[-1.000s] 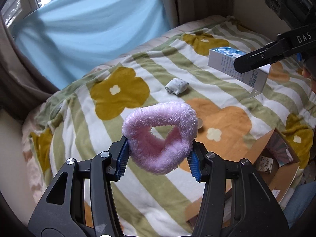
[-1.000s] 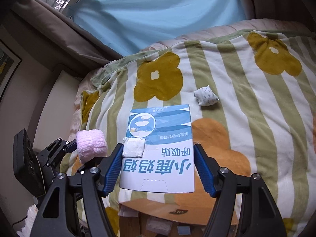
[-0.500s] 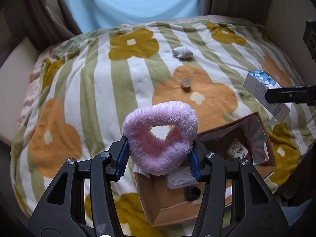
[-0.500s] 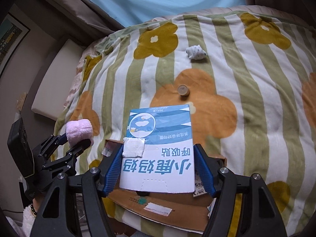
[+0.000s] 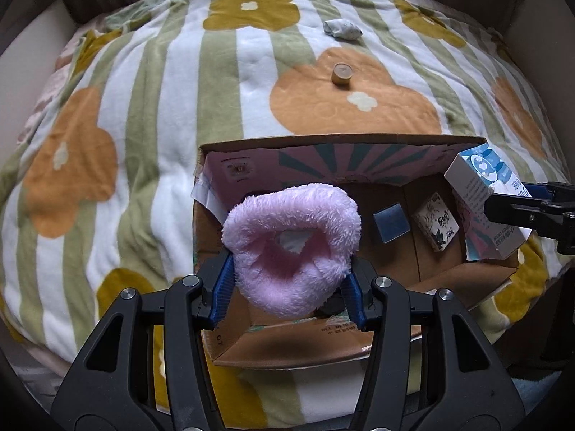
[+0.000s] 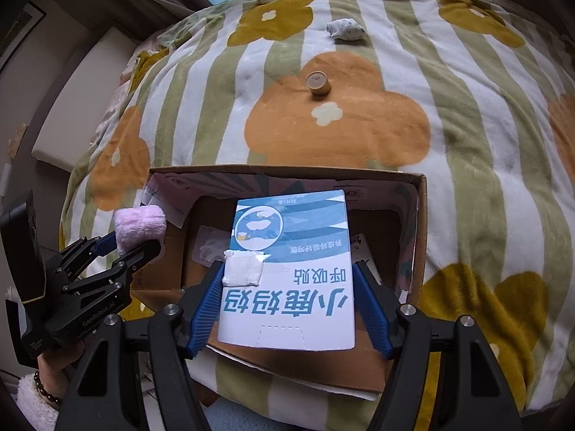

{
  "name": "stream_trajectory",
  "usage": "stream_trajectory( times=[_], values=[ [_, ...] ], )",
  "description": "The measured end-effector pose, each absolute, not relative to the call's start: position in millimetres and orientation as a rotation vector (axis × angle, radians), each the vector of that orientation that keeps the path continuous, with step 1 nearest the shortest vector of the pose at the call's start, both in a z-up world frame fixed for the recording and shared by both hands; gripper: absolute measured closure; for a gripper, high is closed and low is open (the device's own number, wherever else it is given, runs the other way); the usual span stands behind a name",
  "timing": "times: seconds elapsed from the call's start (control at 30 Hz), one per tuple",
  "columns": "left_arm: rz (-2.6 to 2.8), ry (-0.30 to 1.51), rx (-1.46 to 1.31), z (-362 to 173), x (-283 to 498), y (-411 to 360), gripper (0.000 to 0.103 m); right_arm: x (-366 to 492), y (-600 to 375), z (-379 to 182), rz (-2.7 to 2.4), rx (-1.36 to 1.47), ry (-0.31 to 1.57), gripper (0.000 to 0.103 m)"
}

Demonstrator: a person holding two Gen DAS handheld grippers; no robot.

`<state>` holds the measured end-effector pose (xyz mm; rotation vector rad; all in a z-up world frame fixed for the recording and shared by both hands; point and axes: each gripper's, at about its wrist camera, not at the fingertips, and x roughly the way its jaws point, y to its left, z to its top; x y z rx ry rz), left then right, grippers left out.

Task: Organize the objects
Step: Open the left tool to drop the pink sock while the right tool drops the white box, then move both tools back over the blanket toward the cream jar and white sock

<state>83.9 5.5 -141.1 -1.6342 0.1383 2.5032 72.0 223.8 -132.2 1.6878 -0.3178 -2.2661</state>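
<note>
**Both loads poised over the cardboard box**

My left gripper [image 5: 291, 283] has its jaws clenched on the pink fluffy scrunchie [image 5: 293, 239], squeezing it at both sides so the loop bulges forward and cannot slip. It hangs above the near-left part of the open cardboard box [image 5: 337, 140] that sits on the bed's flowered blanket [image 5: 172, 82]. My right gripper [image 6: 287, 309] is grasping the blue-and-white patch carton [image 6: 289, 273] by its two long edges, face up, so the flat pack stays level over the box's right half, with one end nosing in. Below and ahead of my left jaws, inside the box, lie a small blue-grey cube [image 5: 391, 222] and a little black-and-white printed box [image 5: 436, 221], so I judge both loads are held high to clear those before release. Farther ahead of both jaws, out on the blanket, a small round wooden cap [image 5: 341, 73] and a balled patterned cloth [image 5: 341, 29] wait, well apart from the box, not yet gathered.
</note>
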Motion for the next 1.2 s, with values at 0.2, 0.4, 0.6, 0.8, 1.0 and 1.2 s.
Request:
stream_trajectory(
  times=[0.2,0.4,0.6,0.8,1.0,1.2],
  values=[
    [2.500,0.117,-1.619,-135.3,83.7,4.9,0.055,71.6,221.2,-130.1,-2.290,1.693,-0.272,0.037],
    [2.498,0.106,-1.618,-131.0,84.3,5.6,0.000,69.0,220.5,-134.0,-2.297,1.740,-0.251,0.030],
    [2.474,0.104,-1.591,-122.4,90.1,8.5,0.000,72.5,222.0,-128.6,-2.318,1.729,-0.212,0.020],
    [2.463,0.147,-1.590,-120.7,94.1,10.6,0.000,73.4,226.9,-128.4,-2.331,1.740,-0.202,0.020],
    [2.463,0.135,-1.583,-118.0,86.1,11.0,0.000,70.4,228.6,-126.5,-2.349,1.744,-0.185,0.020],
    [2.453,0.105,-1.542,-112.4,74.0,16.2,0.000,63.9,233.6,-126.8,-2.377,1.778,-0.192,0.020]
  ],
)
